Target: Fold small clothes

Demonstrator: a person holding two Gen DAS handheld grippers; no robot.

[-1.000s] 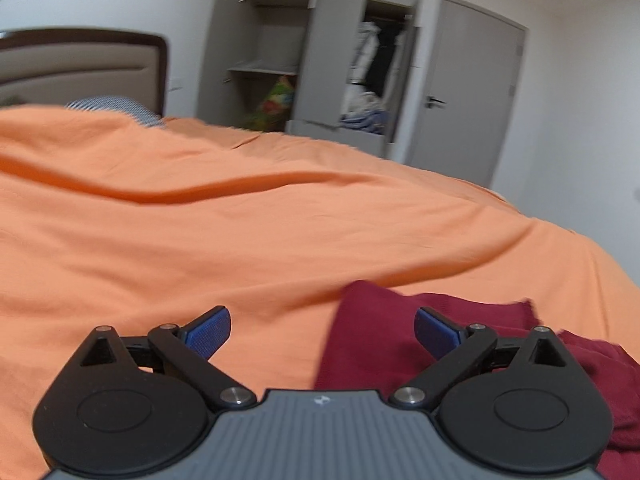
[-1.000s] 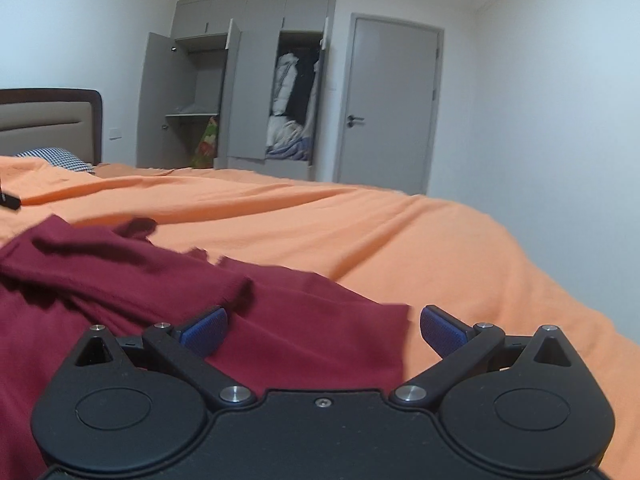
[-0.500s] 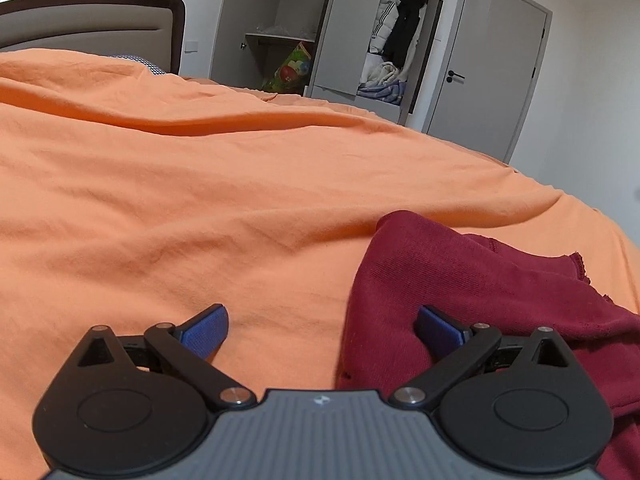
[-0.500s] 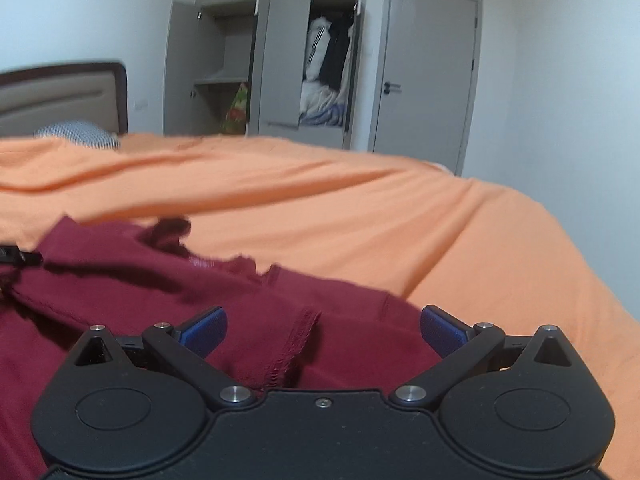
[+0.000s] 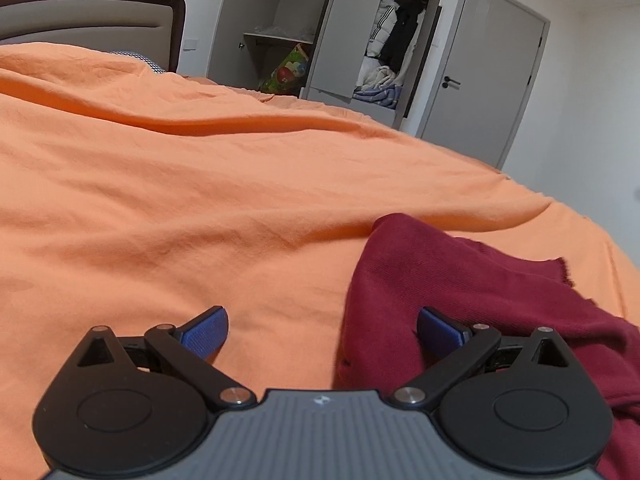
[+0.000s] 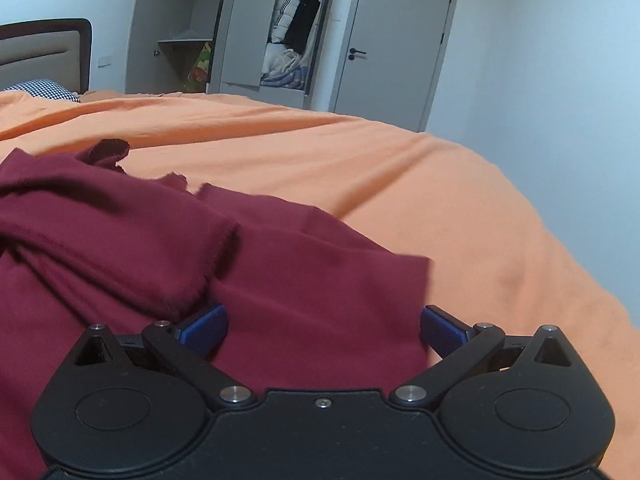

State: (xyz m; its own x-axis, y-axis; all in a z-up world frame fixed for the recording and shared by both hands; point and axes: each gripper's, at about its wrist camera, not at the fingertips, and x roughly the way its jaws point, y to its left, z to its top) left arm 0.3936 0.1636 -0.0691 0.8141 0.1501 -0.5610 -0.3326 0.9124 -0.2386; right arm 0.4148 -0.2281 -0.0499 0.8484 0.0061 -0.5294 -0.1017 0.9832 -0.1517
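A dark red garment (image 5: 460, 280) lies rumpled on the orange bed cover (image 5: 200, 200). My left gripper (image 5: 322, 334) is open, low over the bed, with the garment's left edge lying between its blue pads and the right pad over the cloth. In the right wrist view the same garment (image 6: 300, 272) spreads in loose folds, one frayed hem doubled over on the left. My right gripper (image 6: 323, 330) is open just above the garment's near right corner, nothing pinched between its pads.
The orange bed cover (image 6: 400, 168) runs to the bed's right edge. A dark headboard (image 5: 92, 12) and a checked pillow (image 6: 40, 90) stand at the far left. An open grey wardrobe (image 5: 340, 36) and a shut door (image 5: 488, 80) line the back wall.
Both grippers have dropped and come closer to the garment. The red cloth now lies between the left gripper's pads, and the right gripper sits over its near corner. Both stayed open.
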